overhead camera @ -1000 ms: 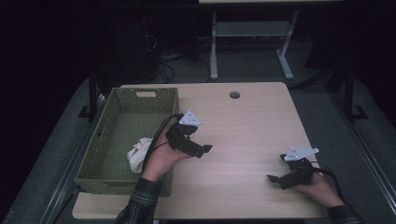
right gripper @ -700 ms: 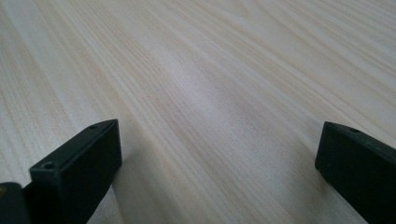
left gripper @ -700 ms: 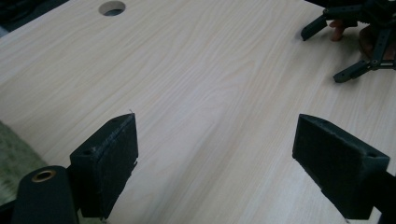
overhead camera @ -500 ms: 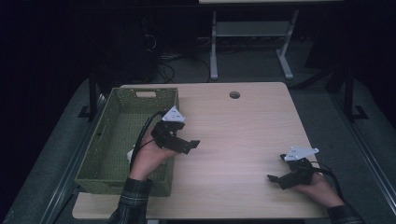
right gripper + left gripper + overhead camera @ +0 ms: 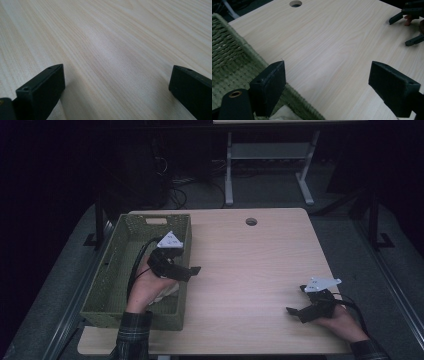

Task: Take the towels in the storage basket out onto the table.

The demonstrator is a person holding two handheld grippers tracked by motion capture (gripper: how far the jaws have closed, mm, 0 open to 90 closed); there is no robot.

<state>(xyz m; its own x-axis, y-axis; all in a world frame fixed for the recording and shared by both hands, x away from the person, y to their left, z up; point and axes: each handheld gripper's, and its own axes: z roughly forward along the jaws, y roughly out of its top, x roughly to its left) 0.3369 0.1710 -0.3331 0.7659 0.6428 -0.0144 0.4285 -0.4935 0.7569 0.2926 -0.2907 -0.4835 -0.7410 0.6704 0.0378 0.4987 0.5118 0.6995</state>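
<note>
My left gripper hangs over the right wall of a green woven basket, its jaws pointing right over the table. In the left gripper view the gripper is open with nothing between its jaws, above the basket's rim and bare wood. A white crumpled thing lies in the basket under the hand, and its edge is visible below the left jaw. My right gripper rests low at the table's front right. Its jaws are open over bare wood.
The light wooden table has a round cable hole near its far edge. The basket takes up the table's left side. Beyond the table, a metal frame and cables lie on the dark floor. The right gripper appears far off in the left gripper view.
My left gripper has moved left and farther from the person, from over the table to over the basket's right wall. The right gripper has stayed in place.
</note>
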